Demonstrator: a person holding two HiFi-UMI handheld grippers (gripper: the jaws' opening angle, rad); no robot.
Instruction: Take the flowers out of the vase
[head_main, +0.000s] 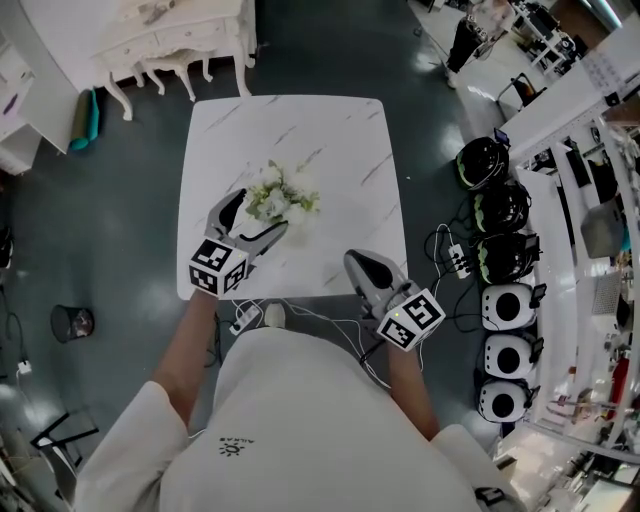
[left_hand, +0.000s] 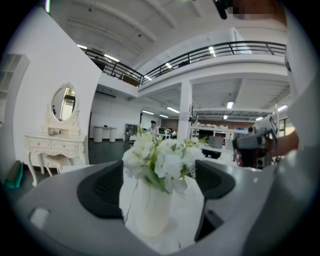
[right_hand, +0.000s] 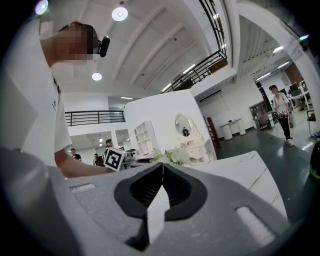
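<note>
A bunch of white flowers (head_main: 282, 192) stands in a small white vase (left_hand: 150, 212) on the white marble table (head_main: 330, 140). In the left gripper view the flowers (left_hand: 162, 157) and the vase sit between my left gripper's (left_hand: 157, 182) wide jaws, with a gap showing on each side. In the head view my left gripper (head_main: 262, 214) is open around the vase from the near left. My right gripper (head_main: 362, 262) hangs over the table's near right edge, shut and empty. In the right gripper view its (right_hand: 161, 166) pads meet, and the flowers (right_hand: 172, 156) lie beyond.
A white dressing table (head_main: 170, 40) with a mirror stands beyond the far left of the table. Several helmets (head_main: 500, 210) line the floor on the right beside shelving. Cables and a power strip (head_main: 455, 260) lie by the near right corner. A small bin (head_main: 75, 322) sits on the left.
</note>
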